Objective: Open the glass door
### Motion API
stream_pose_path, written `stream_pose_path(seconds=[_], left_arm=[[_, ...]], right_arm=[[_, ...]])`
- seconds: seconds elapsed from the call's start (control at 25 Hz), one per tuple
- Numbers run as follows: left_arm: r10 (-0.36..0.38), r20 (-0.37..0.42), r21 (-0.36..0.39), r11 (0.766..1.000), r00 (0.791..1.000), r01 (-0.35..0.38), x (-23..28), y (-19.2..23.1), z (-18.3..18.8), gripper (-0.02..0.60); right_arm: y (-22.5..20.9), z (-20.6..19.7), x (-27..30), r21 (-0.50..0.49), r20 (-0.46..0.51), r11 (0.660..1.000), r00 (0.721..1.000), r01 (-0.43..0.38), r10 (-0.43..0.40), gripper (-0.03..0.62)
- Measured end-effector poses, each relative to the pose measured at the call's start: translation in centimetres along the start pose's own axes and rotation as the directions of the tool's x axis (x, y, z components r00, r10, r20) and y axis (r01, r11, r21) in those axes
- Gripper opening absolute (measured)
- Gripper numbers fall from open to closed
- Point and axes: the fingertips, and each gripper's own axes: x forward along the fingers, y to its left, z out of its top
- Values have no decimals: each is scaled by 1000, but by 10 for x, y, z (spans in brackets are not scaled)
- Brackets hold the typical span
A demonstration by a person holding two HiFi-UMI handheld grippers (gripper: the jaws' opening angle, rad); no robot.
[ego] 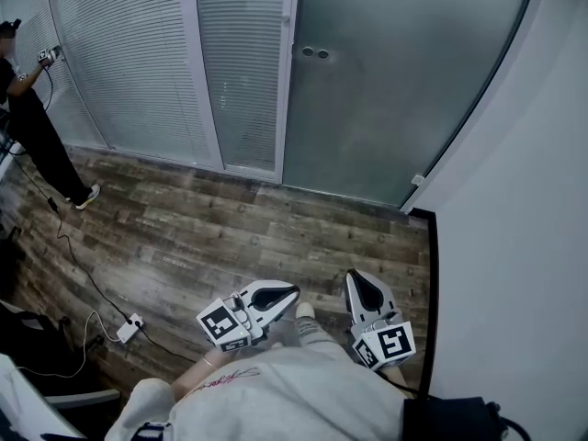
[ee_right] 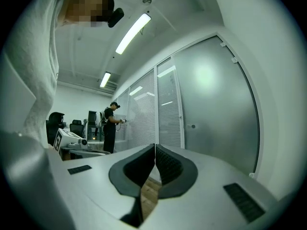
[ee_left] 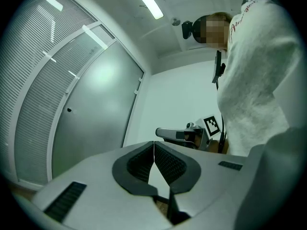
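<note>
The frosted glass door [ego: 395,81] stands closed ahead, with two small round fittings [ego: 314,52] near its left edge. The same door [ee_left: 91,119] shows in the left gripper view, and the door [ee_right: 216,114] fills the right of the right gripper view. My left gripper [ego: 292,292] is held low near my body, far from the door, jaws shut with nothing between them. My right gripper [ego: 356,280] sits beside it, also shut and empty. In their own views, the left gripper [ee_left: 154,144] and the right gripper [ee_right: 155,147] show tips touching.
Panels with white blinds [ego: 138,62] run left of the door. A white wall [ego: 514,228] borders the right. A person in black [ego: 28,118] stands at the far left by the blinds. A cable and power strip [ego: 129,328] lie on the wood floor [ego: 230,237].
</note>
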Motion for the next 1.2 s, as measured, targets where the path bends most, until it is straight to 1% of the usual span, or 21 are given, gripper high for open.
stream_pose_path(seconds=[0.24, 0.36, 0.6, 0.8, 0.88, 1.0, 1.12, 1.2], left_arm=[[-3, 1, -3, 1000, 1000, 3, 4, 8, 0, 18], [4, -3, -2, 1000, 1000, -4, 15, 25, 2, 18], [21, -7, 1, 1000, 1000, -21, 33, 70, 5, 18], [18, 4, 24, 1000, 1000, -18, 45, 101, 15, 18], [17, 10, 34, 999, 1000, -18, 65, 126, 19, 18], [33, 18, 35, 999, 999, -33, 95, 170, 23, 18], [54, 26, 45, 997, 998, -55, 113, 207, 33, 18], [68, 28, 57, 996, 997, -69, 124, 232, 39, 18]], right_arm=[[-4, -4, 6, 22, 6, 1000, 1000, 0, 0, 20], [-16, -4, 22, 23, 3, 1000, 1000, -10, 10, 20], [-45, -3, 59, 60, 25, 998, 1000, -19, 18, 20], [-62, 2, 84, 30, 36, 1000, 999, -9, 8, 20], [-87, 3, 104, 28, 41, 1000, 999, -7, 5, 20], [-125, 1, 143, 53, 27, 998, 999, -20, 18, 20], [-148, 8, 180, 51, 31, 998, 999, -40, 39, 20], [-161, 13, 206, 33, 31, 998, 998, -62, 61, 20]])
